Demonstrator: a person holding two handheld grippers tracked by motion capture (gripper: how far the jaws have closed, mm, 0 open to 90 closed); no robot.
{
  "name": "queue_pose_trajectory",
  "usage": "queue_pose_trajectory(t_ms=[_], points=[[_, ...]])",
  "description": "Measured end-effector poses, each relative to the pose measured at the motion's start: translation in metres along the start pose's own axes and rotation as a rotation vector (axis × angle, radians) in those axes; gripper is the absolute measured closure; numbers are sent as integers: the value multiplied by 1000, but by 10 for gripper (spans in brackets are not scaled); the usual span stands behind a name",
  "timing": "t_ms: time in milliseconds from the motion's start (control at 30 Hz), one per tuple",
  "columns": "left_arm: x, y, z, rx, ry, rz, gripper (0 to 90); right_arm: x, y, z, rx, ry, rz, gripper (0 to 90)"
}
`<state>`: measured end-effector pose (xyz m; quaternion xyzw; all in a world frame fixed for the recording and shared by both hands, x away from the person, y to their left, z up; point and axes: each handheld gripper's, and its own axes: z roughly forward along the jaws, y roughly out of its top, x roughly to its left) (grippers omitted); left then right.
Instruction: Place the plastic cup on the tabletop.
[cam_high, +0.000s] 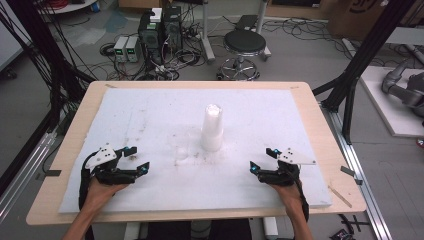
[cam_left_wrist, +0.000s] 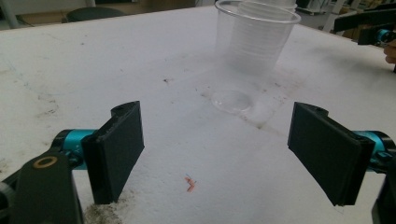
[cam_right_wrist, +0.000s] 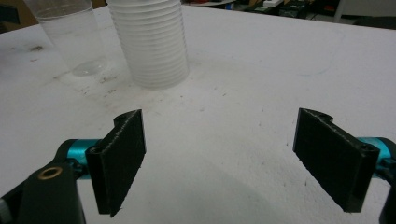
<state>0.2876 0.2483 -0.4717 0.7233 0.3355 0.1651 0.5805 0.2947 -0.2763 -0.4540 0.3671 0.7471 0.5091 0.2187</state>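
Tongs, left (cam_high: 139, 159) and right (cam_high: 262, 159), stood open and empty on the bench (cam_high: 65, 145). Clear cup (cam_high: 181, 145) and stacked cups (cam_high: 212, 127) stood ahead, between them. Risk: a careless reach would likely topple the light cup.

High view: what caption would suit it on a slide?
Two open hand-held grippers, left and right, flank a cup stack and single clear cup.

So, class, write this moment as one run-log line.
left gripper: open, empty | right gripper: open, empty | single clear plastic cup: upright, beside stack of white plastic cups
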Motion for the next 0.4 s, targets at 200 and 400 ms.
queue_pose_trajectory(t_ms=[200, 400], points=[[0, -1, -1, -10, 10, -2, 182, 0, 0, 0, -1, -1, 3, 171], [0, -1, -2, -24, 16, -13, 182, 3, -1, -2, -17, -20, -12, 171]])
